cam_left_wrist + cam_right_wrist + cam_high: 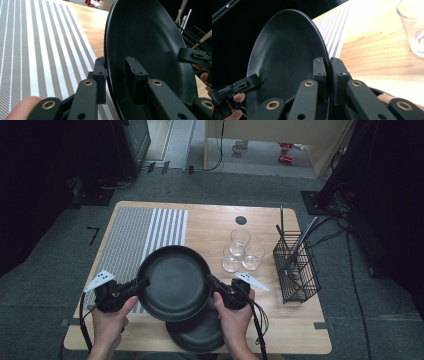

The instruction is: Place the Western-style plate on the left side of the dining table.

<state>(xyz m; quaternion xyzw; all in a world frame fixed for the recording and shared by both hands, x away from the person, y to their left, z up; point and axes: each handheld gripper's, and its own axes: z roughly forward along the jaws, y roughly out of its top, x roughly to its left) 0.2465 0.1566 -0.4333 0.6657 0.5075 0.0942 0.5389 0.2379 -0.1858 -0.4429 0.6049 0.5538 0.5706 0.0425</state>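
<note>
Two hand-held grippers, left (pixel 141 283) and right (pixel 214 282), clamp opposite rims of a black plate (pixel 174 282), lifted above a second plate (pixel 196 334) on the tabletop (pixel 295 327). Carrying step; next, likely a level set-down on the striped mat (pixel 132 235).

The black plate (pixel 175 282) hung level above the worktop (pixel 295 320), gripped at both rims, over a second plate (pixel 197 335).

The right claw (pixel 329 75) pinches the rim of a black plate (pixel 284 57), jaws tight on either side. The left claw (pixel 243 85) grips its far edge. Beyond lie a striped mat (pixel 335 27), wooden bench (pixel 374 47), and a glass (pixel 412 25).
</note>
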